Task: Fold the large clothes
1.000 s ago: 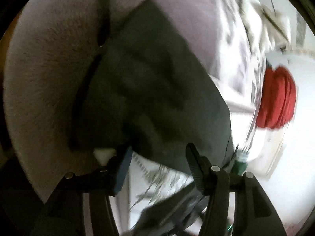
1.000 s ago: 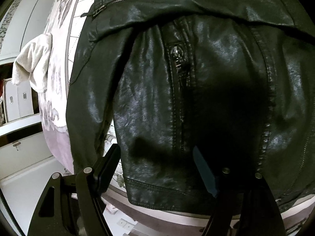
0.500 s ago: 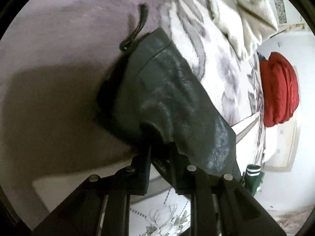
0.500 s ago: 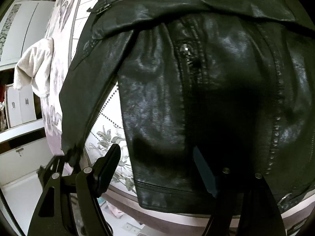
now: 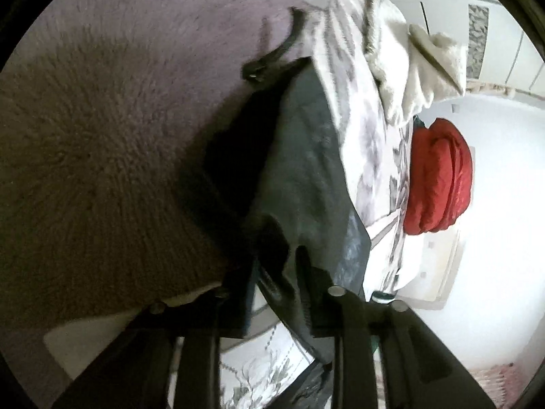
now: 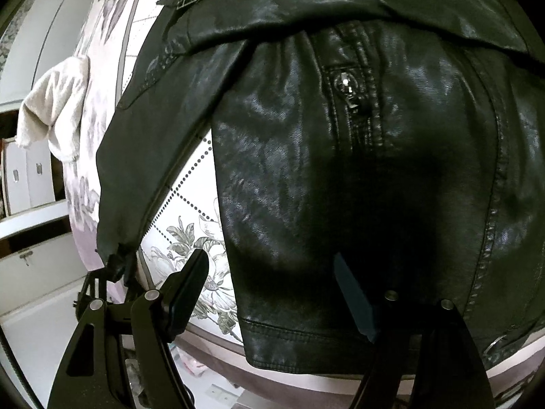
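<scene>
On floral bedspread [image 6: 190,204]: black leather jacket [image 6: 357,170]. Left gripper [image 5: 277,272] pinching sleeve end [image 5: 269,235], jaws just eased wider. Right gripper [image 6: 272,272] spread, empty. Recommended: carry sleeve across body, keep pinch firm.

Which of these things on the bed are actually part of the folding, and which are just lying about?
Part of the job:
black leather jacket
left tool, gripping the jacket's sleeve
right tool, open over the jacket

Just lying about:
cream towel
red padded garment
floral bedspread
</scene>
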Demonstrator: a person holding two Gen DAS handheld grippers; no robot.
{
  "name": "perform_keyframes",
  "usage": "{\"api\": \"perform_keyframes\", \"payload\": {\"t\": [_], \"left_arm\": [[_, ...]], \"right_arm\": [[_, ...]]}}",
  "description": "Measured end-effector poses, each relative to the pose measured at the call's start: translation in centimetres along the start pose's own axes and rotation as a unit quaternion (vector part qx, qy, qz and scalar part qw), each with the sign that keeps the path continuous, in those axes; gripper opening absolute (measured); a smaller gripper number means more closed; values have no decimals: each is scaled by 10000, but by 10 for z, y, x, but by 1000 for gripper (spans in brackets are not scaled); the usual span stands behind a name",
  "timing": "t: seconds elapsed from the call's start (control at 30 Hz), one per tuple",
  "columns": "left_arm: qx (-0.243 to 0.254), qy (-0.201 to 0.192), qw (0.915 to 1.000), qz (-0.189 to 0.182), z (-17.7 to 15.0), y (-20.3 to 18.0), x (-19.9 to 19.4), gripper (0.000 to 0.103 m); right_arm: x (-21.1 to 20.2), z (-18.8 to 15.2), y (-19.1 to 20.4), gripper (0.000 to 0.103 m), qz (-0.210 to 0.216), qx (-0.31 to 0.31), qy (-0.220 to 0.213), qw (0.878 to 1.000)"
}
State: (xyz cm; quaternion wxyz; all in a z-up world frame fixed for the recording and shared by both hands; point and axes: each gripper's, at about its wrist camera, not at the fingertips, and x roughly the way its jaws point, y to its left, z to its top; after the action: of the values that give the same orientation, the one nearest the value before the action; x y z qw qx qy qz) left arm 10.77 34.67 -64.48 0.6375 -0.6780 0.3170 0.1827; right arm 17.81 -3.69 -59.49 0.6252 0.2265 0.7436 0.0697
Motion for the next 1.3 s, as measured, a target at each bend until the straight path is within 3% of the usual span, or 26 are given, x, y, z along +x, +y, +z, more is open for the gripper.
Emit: {"api": "perform_keyframes", "payload": {"t": [0.1, 0.13, 0.33, 0.5, 0.53, 0.6, 0.67, 0.7, 0.8, 0.93, 1.1, 1.3], "left_arm": [[305, -85, 9994, 154, -6, -11, -11, 56], [371, -114, 9989, 246, -8, -13, -13, 74], [358, -163, 9979, 514, 12, -20, 5, 83], [371, -584, 9944, 802, 20, -38, 11, 83], [426, -695, 9937, 768, 20, -41, 11, 81], [616, -882, 9911, 782, 24, -52, 14, 63], [799, -947, 9886, 860, 30, -62, 19, 20], [923, -972, 9864, 948, 34, -69, 23, 16], [1375, -1031, 9800, 1003, 38, -90, 30, 15], [2306, -1026, 9577, 1381, 27, -132, 35, 13], [3127, -1048, 9336, 1404, 6, -183, 27, 11], [4461, -964, 8851, 913, -54, -275, 29, 8]], "right_arm": [[2, 0, 5, 78, -63, -55, 11, 10000], [3, 0, 7, 78, -77, -57, 19, 10000], [9, 4, 21, 78, -78, -72, -14, 9999], [8, 12, 28, 78, -45, -109, -99, 9999], [8, 13, 29, 78, -41, -102, -114, 9999], [6, 17, 29, 78, -24, -92, -165, 9998], [5, 20, 29, 78, -43, -88, -225, 9997], [4, 22, 28, 78, -50, -85, -255, 9996], [0, 28, 26, 78, -76, -36, -369, 9993], [-11, 38, 19, 78, -118, 80, -586, 9982], [-43, 47, 12, 78, -401, 220, -1054, 9934], [-96, 62, -7, 78, -612, 251, -1577, 9853]]}}
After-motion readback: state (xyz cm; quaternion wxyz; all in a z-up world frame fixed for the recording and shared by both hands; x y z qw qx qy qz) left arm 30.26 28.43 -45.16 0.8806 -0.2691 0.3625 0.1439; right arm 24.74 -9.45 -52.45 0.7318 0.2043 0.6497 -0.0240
